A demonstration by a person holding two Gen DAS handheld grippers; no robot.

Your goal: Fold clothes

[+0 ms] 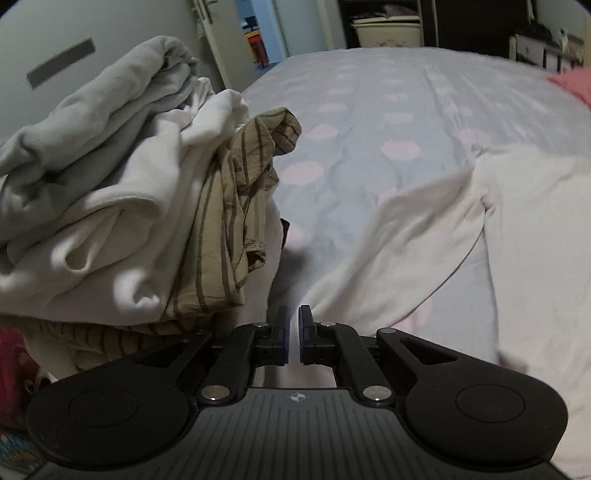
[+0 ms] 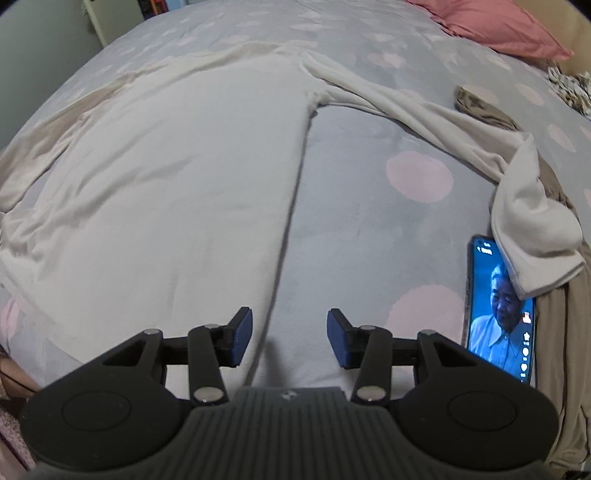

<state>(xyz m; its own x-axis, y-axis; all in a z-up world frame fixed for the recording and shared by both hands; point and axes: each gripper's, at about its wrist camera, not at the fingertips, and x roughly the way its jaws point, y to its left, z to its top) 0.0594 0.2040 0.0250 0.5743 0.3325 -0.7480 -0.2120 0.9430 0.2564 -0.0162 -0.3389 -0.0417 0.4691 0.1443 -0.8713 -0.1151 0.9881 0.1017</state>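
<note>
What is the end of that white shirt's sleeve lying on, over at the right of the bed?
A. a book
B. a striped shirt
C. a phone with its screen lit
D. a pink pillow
C: in the right wrist view the sleeve's cuff drapes over the top of the lit phone.

The right gripper [image 2: 290,338] sits at six o'clock with its blue-padded fingers [image 2: 242,336] spread wide and nothing between them; beneath and ahead lies a white shirt [image 2: 166,192] spread flat on the bedspread [image 2: 369,229], which is grey with pink dots; the shirt's straight side edge runs from twelve o'clock down between the fingers; one sleeve [image 2: 461,140] stretches toward three o'clock, its cuff draped over the top of a lit phone [image 2: 498,314] at four o'clock; a pink pillow [image 2: 495,26] rests at one o'clock.
</note>
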